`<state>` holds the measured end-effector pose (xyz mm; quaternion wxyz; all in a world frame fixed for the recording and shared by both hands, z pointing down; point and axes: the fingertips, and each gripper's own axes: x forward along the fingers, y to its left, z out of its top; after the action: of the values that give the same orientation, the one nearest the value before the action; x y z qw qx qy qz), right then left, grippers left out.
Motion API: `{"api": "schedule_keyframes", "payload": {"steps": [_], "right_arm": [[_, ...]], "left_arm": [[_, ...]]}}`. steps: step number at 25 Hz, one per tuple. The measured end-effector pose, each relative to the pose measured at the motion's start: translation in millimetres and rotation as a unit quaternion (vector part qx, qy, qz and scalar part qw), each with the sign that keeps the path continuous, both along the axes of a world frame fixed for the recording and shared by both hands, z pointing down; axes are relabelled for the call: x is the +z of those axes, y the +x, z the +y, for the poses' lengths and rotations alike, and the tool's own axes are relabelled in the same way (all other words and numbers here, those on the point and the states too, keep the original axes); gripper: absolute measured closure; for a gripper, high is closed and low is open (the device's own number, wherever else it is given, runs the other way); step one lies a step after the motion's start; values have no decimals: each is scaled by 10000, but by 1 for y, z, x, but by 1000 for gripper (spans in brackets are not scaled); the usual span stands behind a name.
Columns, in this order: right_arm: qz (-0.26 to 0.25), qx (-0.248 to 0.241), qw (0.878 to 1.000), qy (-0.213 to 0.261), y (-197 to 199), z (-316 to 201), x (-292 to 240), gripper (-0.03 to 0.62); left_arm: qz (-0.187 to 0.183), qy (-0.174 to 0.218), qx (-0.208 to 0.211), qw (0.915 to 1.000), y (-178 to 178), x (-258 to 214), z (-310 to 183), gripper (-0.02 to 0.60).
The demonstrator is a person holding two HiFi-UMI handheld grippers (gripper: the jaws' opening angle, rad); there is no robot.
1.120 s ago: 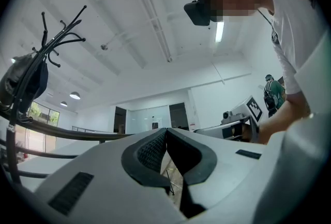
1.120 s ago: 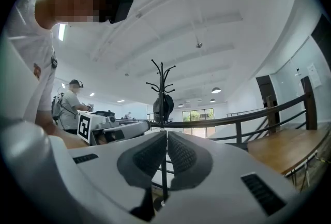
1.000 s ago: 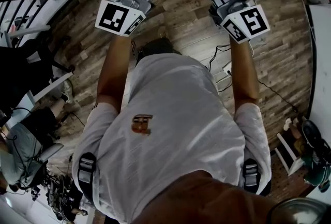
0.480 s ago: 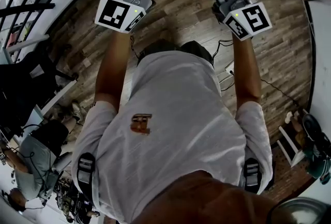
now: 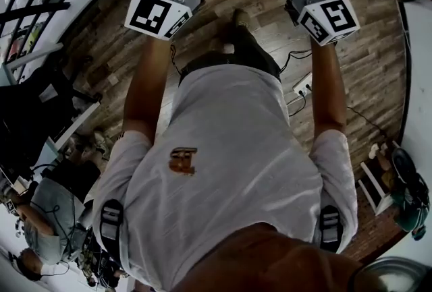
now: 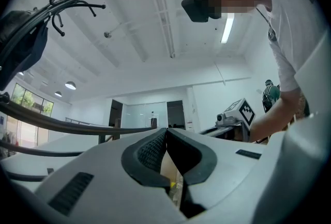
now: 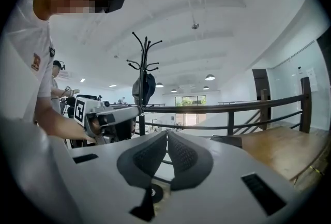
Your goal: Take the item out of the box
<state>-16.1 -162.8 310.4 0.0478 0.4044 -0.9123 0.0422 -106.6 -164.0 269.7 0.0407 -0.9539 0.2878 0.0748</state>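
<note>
No box and no item show in any view. My left gripper (image 6: pixel 165 130) points level or slightly up into the room. Its black ribbed pads meet at the tip with nothing between them. My right gripper (image 7: pixel 166 133) is likewise shut and empty, pointing toward a railing. In the head view both are held out ahead of the person's white shirt (image 5: pixel 229 162), above a wood floor (image 5: pixel 378 48). The left marker cube (image 5: pixel 156 14) is at top left and the right marker cube (image 5: pixel 332 18) at top right. Each gripper view catches the other gripper beside it.
A dark curved railing (image 7: pixel 232 109) and a coat stand (image 7: pixel 146 75) with a bag stand ahead. Cables and a power strip (image 5: pixel 304 85) lie on the floor. A white table edge (image 5: pixel 418 95) runs down the right, with a stool (image 5: pixel 376 193) near it. People sit at lower left (image 5: pixel 47 216).
Both grippers have shifted slightly toward the top of the head view, the right one also rightward. The floor has slid beneath them, and a leg with a shoe now shows ahead.
</note>
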Motion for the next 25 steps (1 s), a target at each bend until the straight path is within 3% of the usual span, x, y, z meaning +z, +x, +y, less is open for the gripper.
{"api": "schedule_keyframes", "payload": {"steps": [12, 25], "right_arm": [[407, -324, 9984, -216, 24, -79, 19, 560], [738, -1016, 9903, -590, 60, -153, 61, 559]], "left_arm": [[-96, -39, -161, 9998, 33, 14, -73, 561], [-232, -178, -669, 9973, 86, 35, -152, 561]]}}
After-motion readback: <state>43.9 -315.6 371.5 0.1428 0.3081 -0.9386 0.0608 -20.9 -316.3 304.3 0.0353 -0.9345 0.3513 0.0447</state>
